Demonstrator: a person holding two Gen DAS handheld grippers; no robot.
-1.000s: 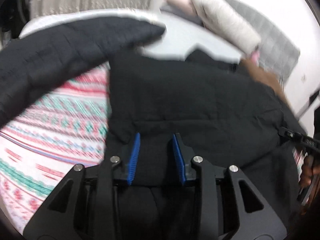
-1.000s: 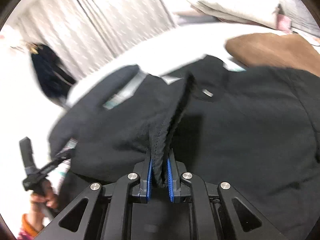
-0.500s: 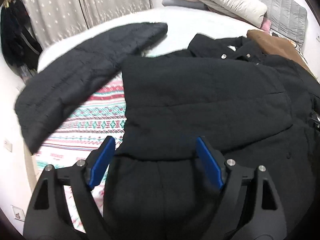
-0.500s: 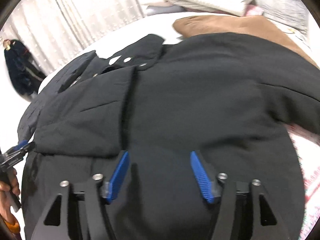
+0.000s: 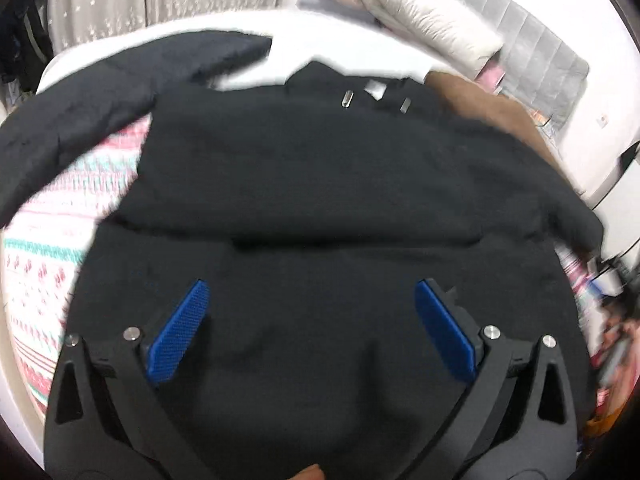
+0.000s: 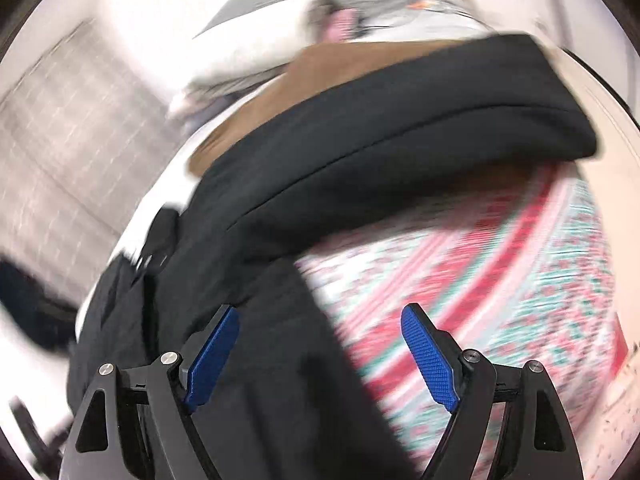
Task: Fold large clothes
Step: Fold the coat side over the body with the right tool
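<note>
Both grippers, left gripper [image 5: 308, 320] and right gripper [image 6: 320, 348], now gape empty, having released the black padded coat's [image 5: 340, 184] folded hem onto the bed; sleeves remain unfolded.

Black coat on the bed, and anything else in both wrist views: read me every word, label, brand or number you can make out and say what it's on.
No readable text in either view.
coat: a small white tag at the collar, too blurred to read.
snaps beside the tag: no visible marking.
bedspread: a red and teal pattern only, no letters.
Left gripper and right gripper: no markings on the blue fingers.
</note>
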